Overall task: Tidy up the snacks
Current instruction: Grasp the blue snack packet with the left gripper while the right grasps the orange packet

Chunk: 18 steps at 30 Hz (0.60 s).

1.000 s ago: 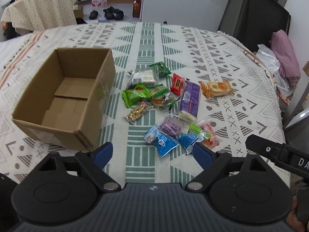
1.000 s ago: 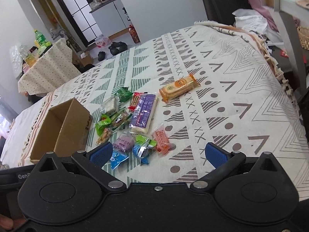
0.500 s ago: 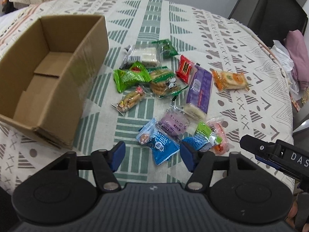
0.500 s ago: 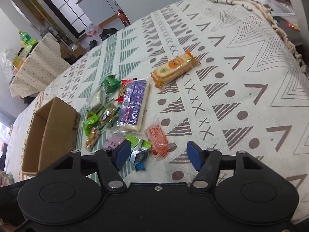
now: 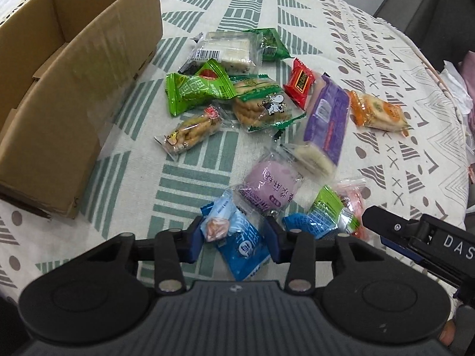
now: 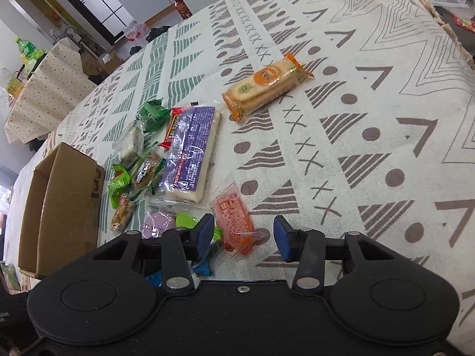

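Observation:
Several wrapped snacks lie in a loose pile on the patterned tablecloth [image 5: 190, 178]. An open empty cardboard box [image 5: 59, 95] stands left of them, also in the right wrist view [image 6: 65, 195]. My left gripper [image 5: 234, 241] is open, low over the table, its fingers on either side of a blue snack packet [image 5: 242, 241]. My right gripper [image 6: 243, 234] is open, its fingers on either side of an orange-red packet [image 6: 234, 219]. A purple cracker pack [image 5: 325, 124], a round purple packet [image 5: 271, 182] and an orange cracker pack [image 6: 264, 83] lie further out.
The right gripper's black body [image 5: 421, 238] shows at the right edge of the left wrist view. The table's right edge [image 5: 466, 178] drops off beside clothes on a chair. Another covered table [image 6: 44, 89] with bottles stands in the background.
Both grippers have dropped toward the snack pile and narrowed their jaws. The left now brackets the blue packet, the right the orange-red packet.

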### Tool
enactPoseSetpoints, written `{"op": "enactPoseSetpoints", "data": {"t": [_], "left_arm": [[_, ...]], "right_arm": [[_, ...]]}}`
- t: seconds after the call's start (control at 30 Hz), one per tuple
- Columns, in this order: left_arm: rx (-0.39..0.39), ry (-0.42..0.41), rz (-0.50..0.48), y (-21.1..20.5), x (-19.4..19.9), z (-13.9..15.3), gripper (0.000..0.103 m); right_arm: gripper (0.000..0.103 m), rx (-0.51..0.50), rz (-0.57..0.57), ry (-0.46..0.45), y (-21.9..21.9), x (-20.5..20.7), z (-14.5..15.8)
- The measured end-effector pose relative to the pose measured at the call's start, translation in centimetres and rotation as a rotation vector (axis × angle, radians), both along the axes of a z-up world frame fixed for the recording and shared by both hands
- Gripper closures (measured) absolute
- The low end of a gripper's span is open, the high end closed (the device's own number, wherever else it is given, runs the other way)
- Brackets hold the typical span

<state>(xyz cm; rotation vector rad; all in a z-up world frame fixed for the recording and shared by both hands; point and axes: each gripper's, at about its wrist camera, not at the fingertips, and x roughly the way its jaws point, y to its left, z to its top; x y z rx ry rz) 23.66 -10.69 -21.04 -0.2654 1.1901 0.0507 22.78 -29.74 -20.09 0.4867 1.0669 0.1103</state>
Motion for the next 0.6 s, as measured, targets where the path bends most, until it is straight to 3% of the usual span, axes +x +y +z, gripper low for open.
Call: {"op": "enactPoseSetpoints", "data": {"t": [0.47,0.53,0.6], "left_arm": [[0.028,-0.039,0.021,0.8,-0.8,1.2,0.076],[0.036,-0.052,0.023,0.9,-0.9,1.6,0.076],[0.04,-0.063,0.026,1.0,-1.0,2.0,0.076]], "right_arm": [[0.06,-0.081,0.06,0.011,2.1,1.9,-1.3],[0.065,-0.091,0.073,0.006,2.3,1.9,-1.3],[0.076,-0.081,0.086,0.002,2.3,1.7,-1.3]]}}
